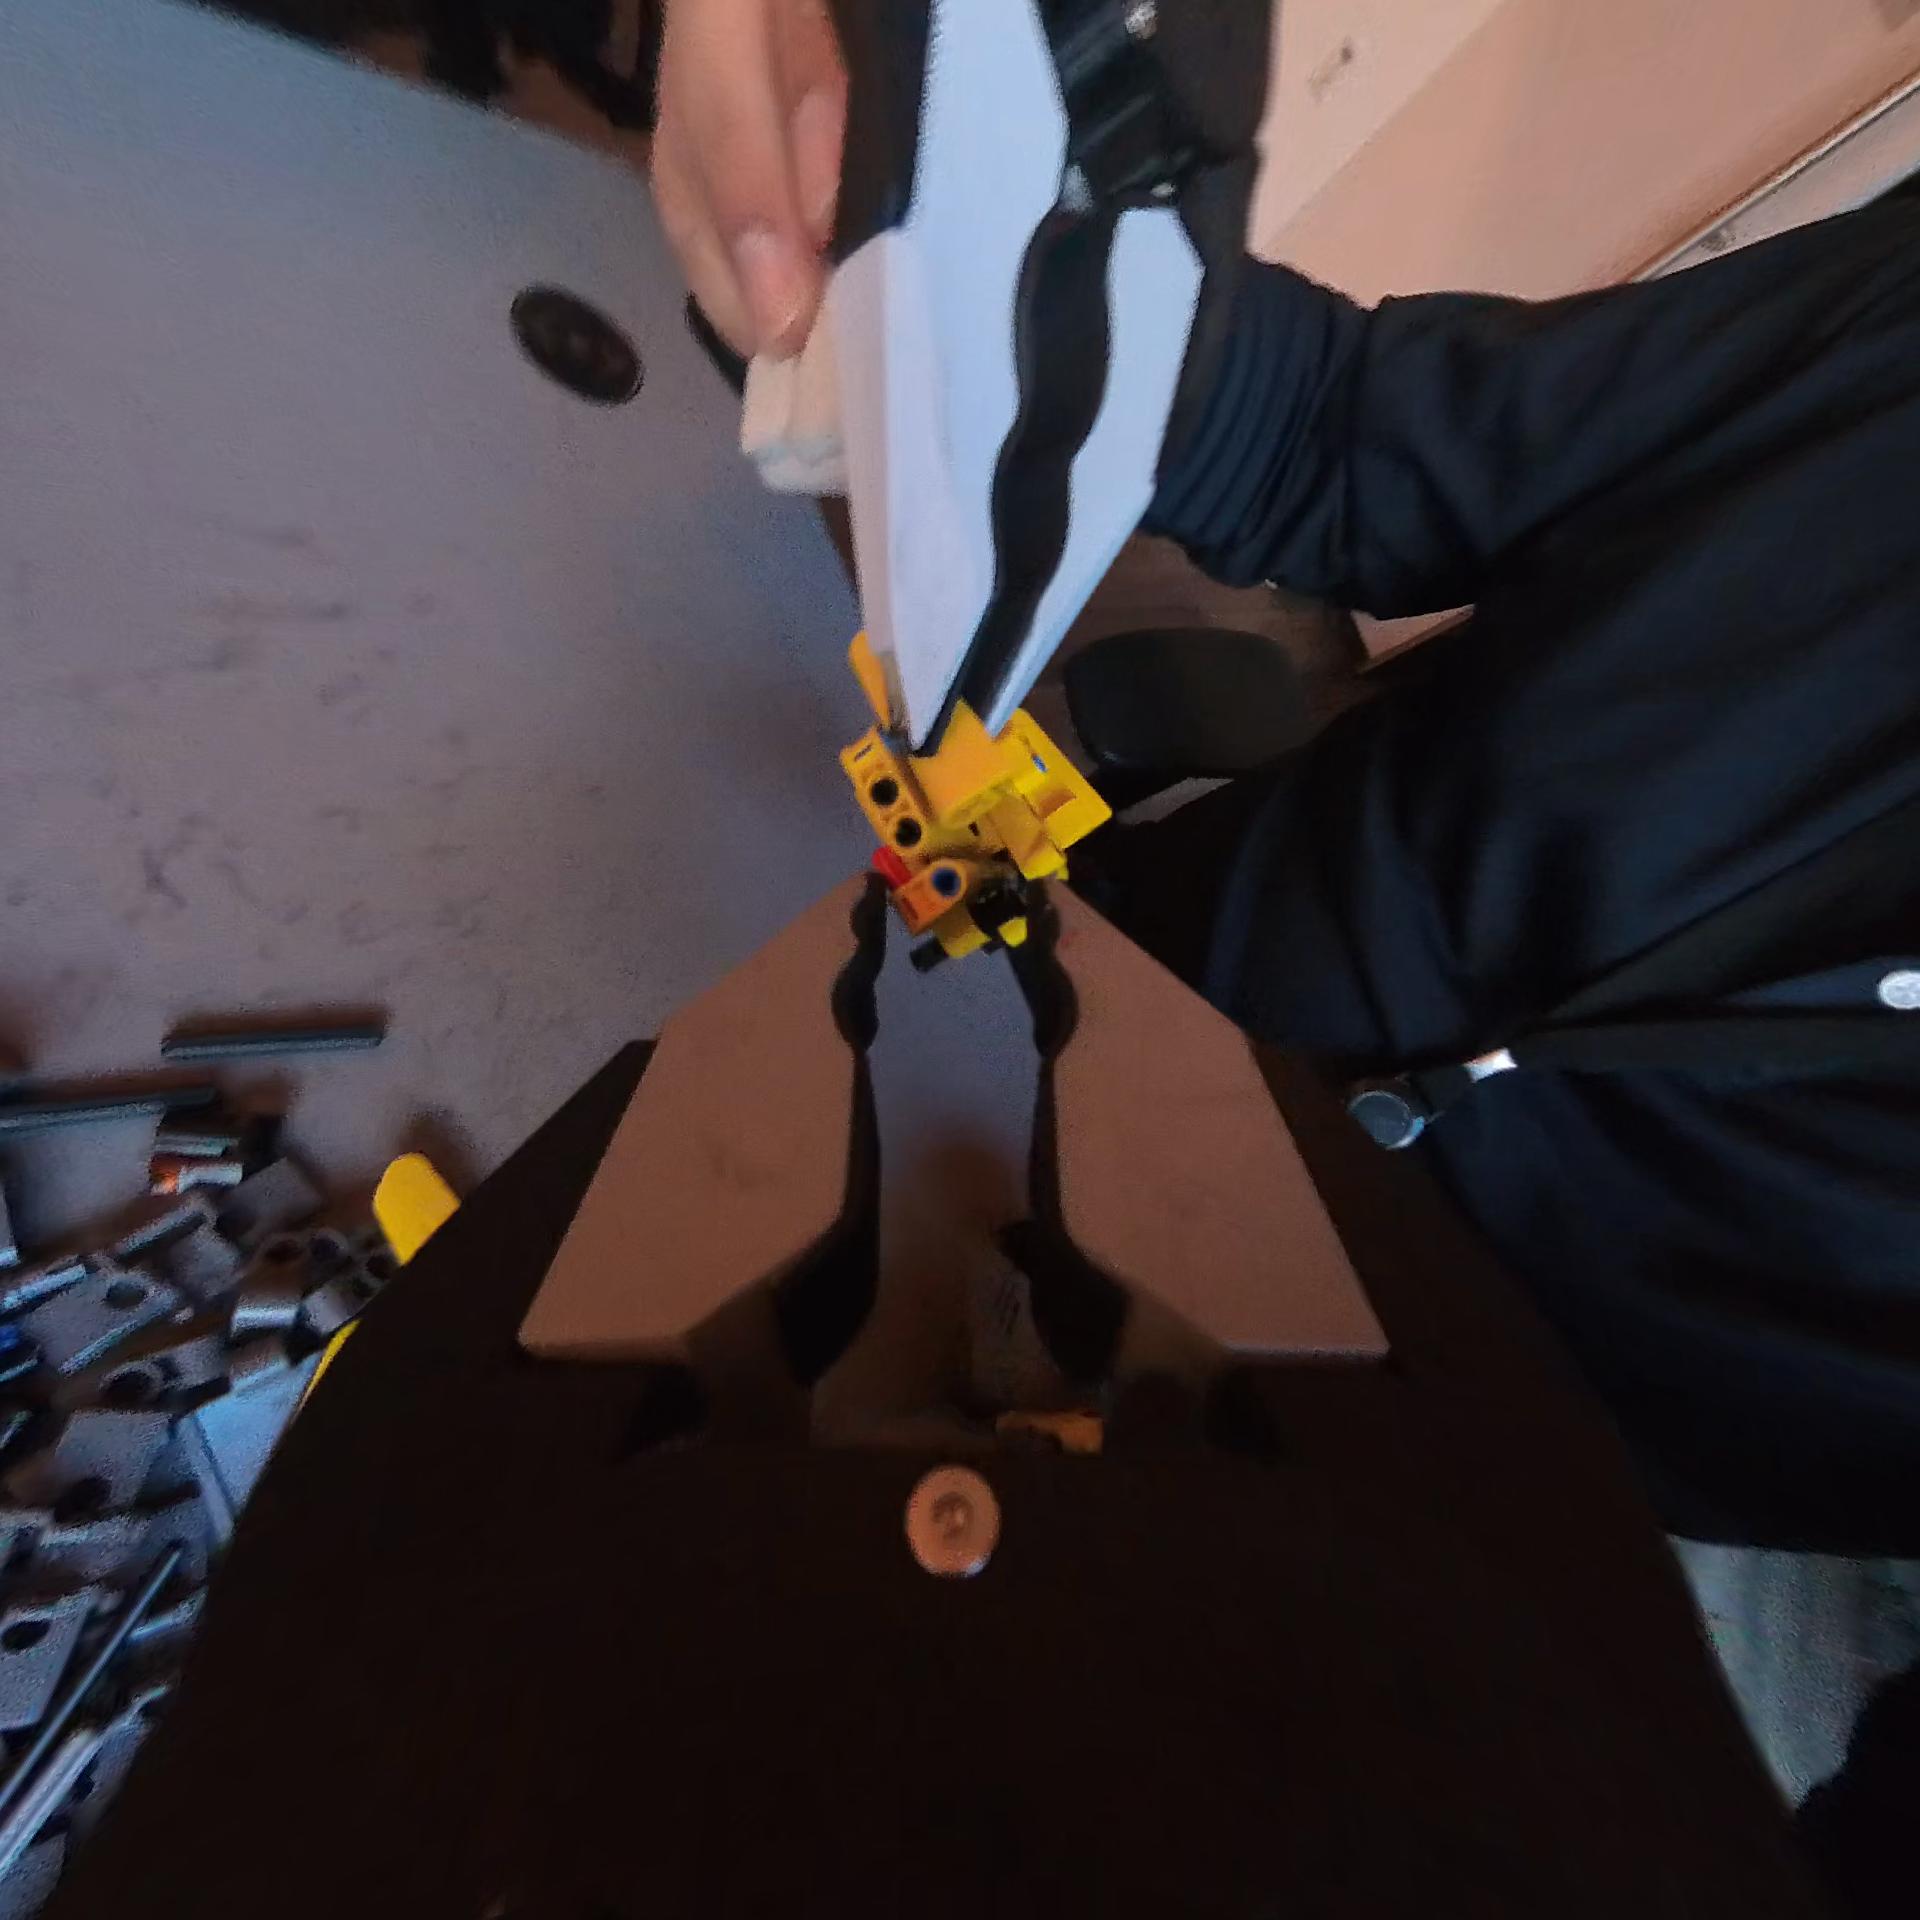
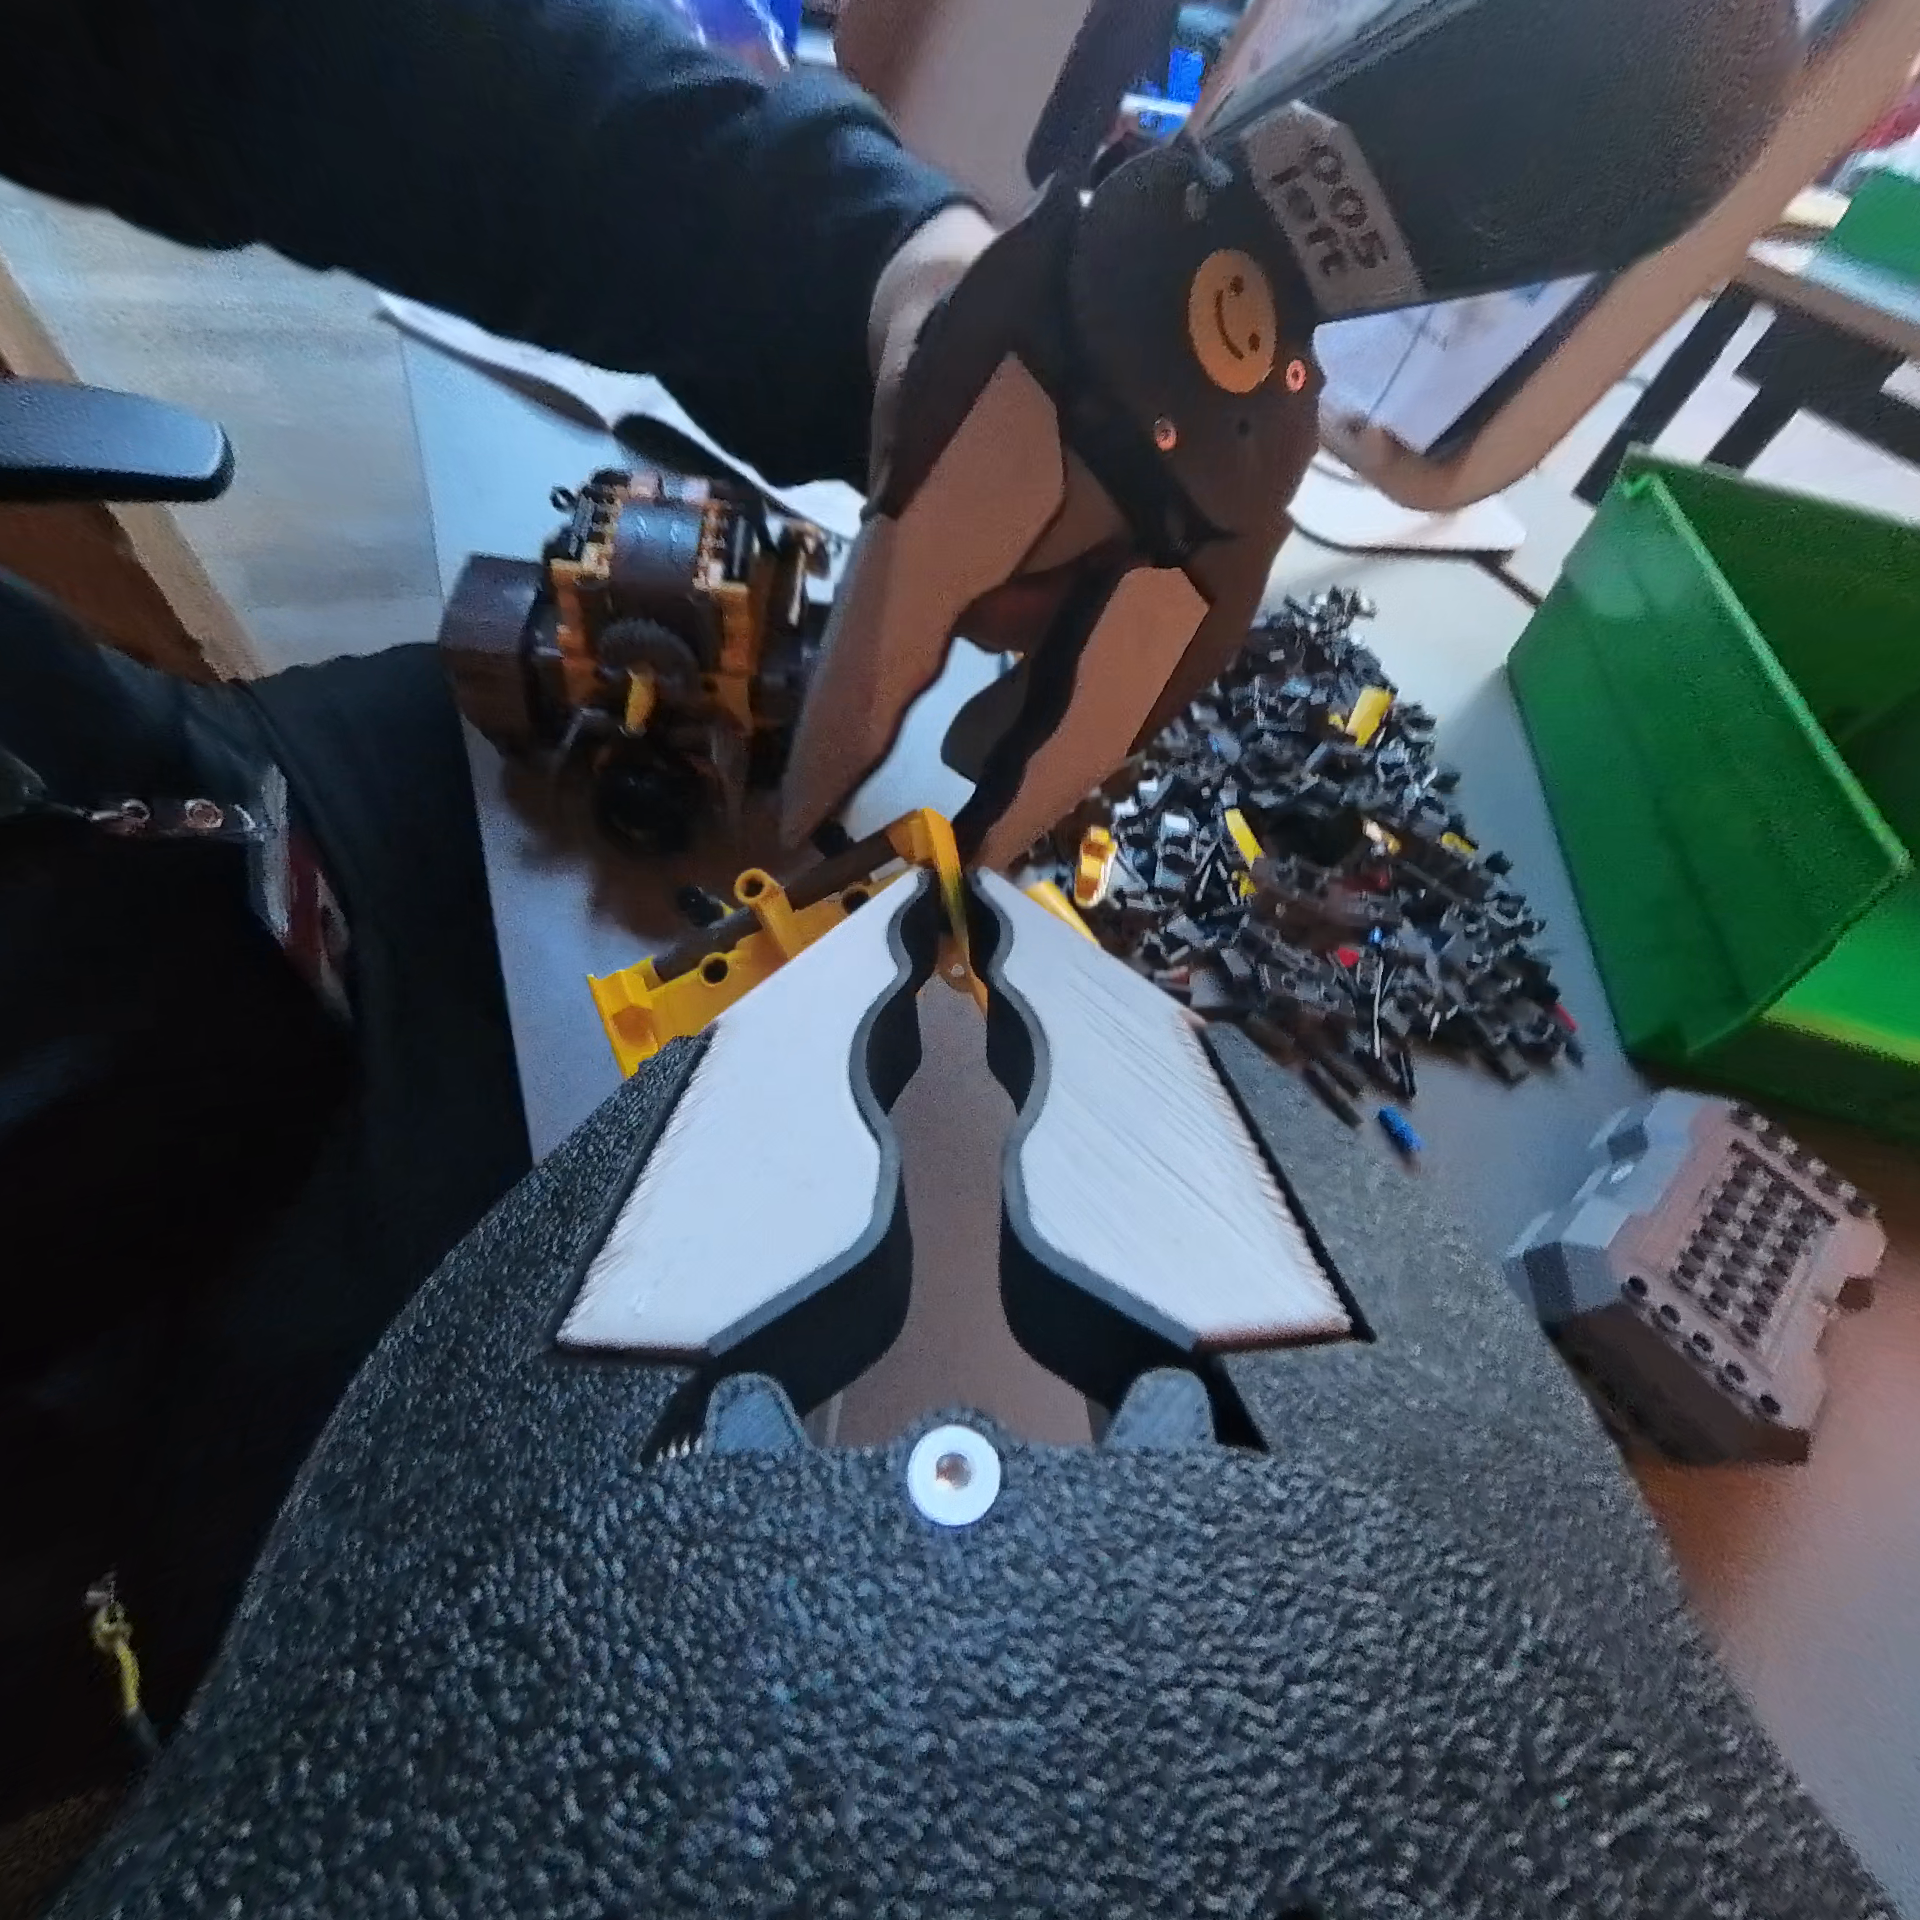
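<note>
On the left of the grey table (image 2: 436, 499), a partly built brown, black and yellow brick vehicle (image 2: 644, 665) is standing. Just right of it, the left gripper (image 1: 954, 896) is reaching down, its jaws narrowed around the lower end of a small yellow brick assembly (image 1: 966, 800). The fingertips are sitting at either side of the orange and black pieces; whether they are pressing on them cannot be told. The right gripper (image 2: 948, 883) is meeting the same assembly from the opposite side, its white fingers (image 2: 790, 1122) nearly closed and pinching a thin yellow part between the tips. The assembly is being held in the air between the two tools, above the table edge. Further right, a heap of loose dark brick parts (image 2: 1309, 862) is lying on the table. A green bin (image 2: 1714, 790) is standing beyond the heap, with a grey-brown studded block (image 2: 1704, 1288) nearer the edge.
</note>
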A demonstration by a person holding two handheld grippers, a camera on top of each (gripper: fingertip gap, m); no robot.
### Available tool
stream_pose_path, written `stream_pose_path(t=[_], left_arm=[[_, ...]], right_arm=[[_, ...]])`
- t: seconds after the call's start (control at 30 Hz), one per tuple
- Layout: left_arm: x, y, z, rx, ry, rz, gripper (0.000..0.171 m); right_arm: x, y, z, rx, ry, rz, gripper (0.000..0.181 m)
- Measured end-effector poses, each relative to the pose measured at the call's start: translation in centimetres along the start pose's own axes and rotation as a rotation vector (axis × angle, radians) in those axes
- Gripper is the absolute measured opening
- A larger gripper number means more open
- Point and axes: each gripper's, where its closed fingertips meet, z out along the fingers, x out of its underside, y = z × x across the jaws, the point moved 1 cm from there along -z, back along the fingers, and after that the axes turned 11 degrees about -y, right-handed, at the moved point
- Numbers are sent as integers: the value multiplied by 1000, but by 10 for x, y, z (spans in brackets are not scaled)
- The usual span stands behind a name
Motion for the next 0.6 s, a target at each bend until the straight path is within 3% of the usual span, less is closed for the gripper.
stream_pose_path(t=[0.13, 0.33, 0.43, 0.6], left_arm=[[8, 29, 0, -25, 41, -124, 0], [18, 46, 13, -45, 108, -112, 0], [17, 47, 20, -31, 81, -136, 0], [34, 68, 15, -223, 188, -4, 8]], right_arm=[[28, -8, -5, 39, 83, 15, 4], [59, -14, -8, 63, 158, 56, 4], [72, -12, -4, 41, 200, 61, 4], [87, -14, 2, 30, 297, 26, 5]])
